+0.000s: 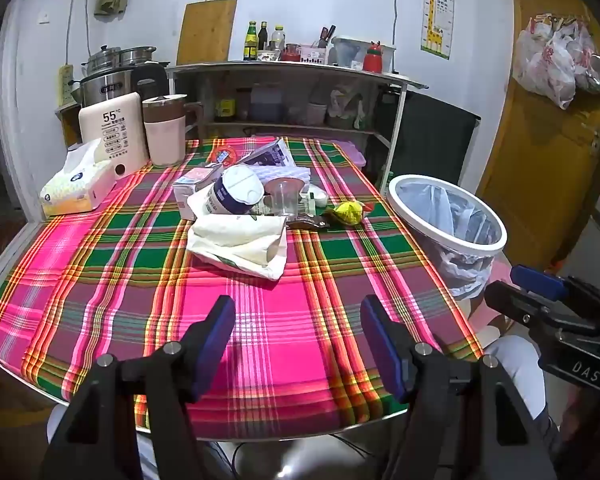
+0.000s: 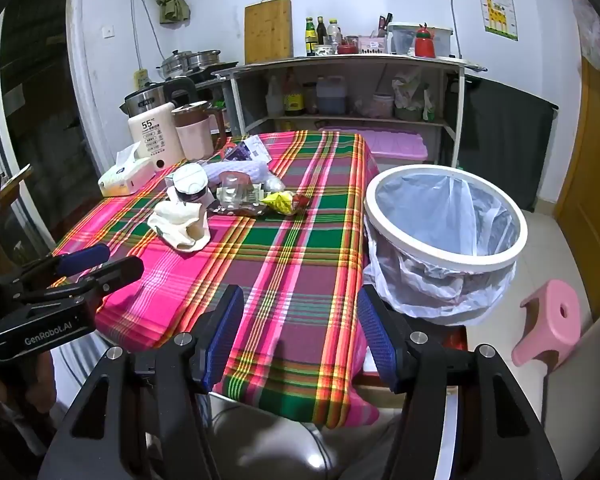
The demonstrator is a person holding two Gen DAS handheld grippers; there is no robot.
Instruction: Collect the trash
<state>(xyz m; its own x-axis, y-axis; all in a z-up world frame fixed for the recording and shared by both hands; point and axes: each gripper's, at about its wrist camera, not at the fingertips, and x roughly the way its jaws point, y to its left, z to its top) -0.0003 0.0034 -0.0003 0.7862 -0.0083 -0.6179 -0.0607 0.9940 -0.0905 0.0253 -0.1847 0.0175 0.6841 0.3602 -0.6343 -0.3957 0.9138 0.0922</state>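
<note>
Blue-padded jaws of the left gripper and right gripper stand wide apart, holding nothing, above the table's near edge. Mid-table lies the trash: a cream bag nearest, its long axis left to right, mouth rightward. Off the right edge stands a lined bin

A trash pile lies mid-table (tissue box to its left), bin standing just off the right edge.
</note>
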